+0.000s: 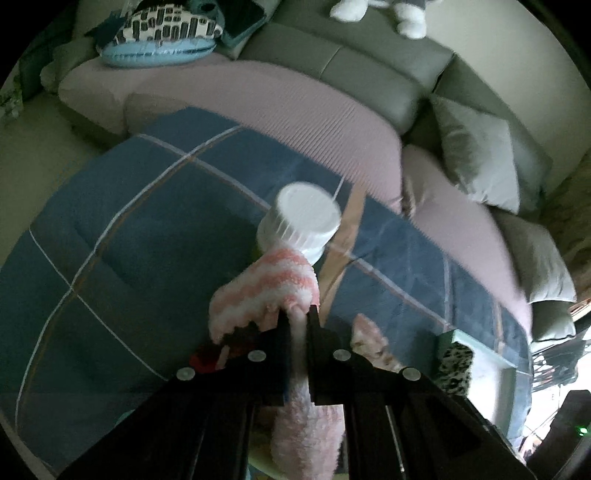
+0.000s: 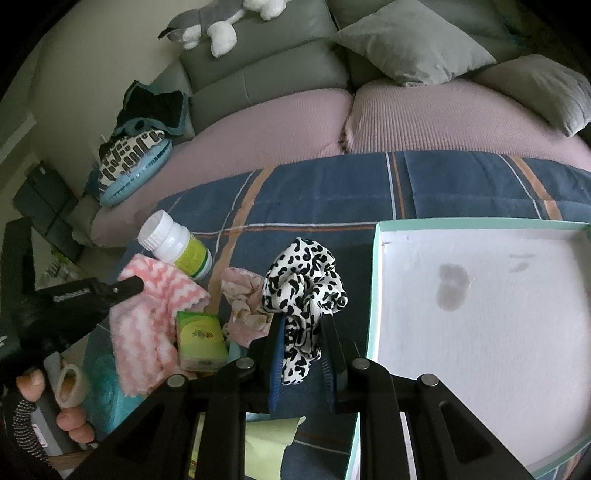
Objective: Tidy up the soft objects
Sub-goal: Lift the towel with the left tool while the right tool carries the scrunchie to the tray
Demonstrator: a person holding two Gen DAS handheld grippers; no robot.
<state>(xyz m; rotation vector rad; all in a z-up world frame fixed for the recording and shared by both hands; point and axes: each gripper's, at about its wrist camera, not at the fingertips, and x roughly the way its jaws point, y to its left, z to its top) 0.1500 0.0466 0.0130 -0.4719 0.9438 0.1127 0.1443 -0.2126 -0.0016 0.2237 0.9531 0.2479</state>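
Note:
My left gripper is shut on a fluffy pink-and-white striped sock, which also shows in the right wrist view with the left gripper on it. My right gripper is shut on a black-and-white leopard-print scrunchie, held just left of an open white box with a mint rim. A pale pink floral scrunchie lies on the blue plaid blanket between the sock and the leopard scrunchie.
A white-capped pill bottle lies beside the sock; it also shows in the left wrist view. A small green carton sits near the front. Behind are a pink sofa cover, grey cushions and a plush dog.

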